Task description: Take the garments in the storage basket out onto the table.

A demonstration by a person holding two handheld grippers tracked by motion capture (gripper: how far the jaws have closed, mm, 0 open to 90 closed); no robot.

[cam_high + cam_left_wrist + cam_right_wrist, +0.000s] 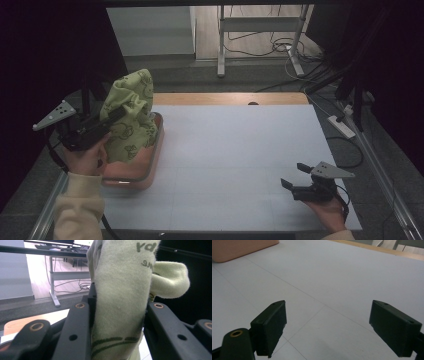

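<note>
A light green cloth (pixel 131 112) printed with dark figures hangs bunched above a salmon-pink tub (pixel 150 167) at the table's left. My left gripper (pixel 116 114) is shut on the cloth's upper part and holds it lifted, its lower folds still inside the tub. In the left gripper view the cloth (pixel 120 297) fills the gap between both black jaws, which press on it. My right gripper (pixel 294 176) rests low near the table's front right, jaws wide open with nothing between them. In the right gripper view its gripper (pixel 328 327) faces bare white tabletop, the tub's corner (pixel 239 248) at the upper left.
The white tabletop (pixel 235 150) has a wooden strip (pixel 230 98) along its far edge. Behind it stand a metal frame's legs (pixel 260 45) with cables on the floor. A white power strip (pixel 341 126) lies off the table's right side.
</note>
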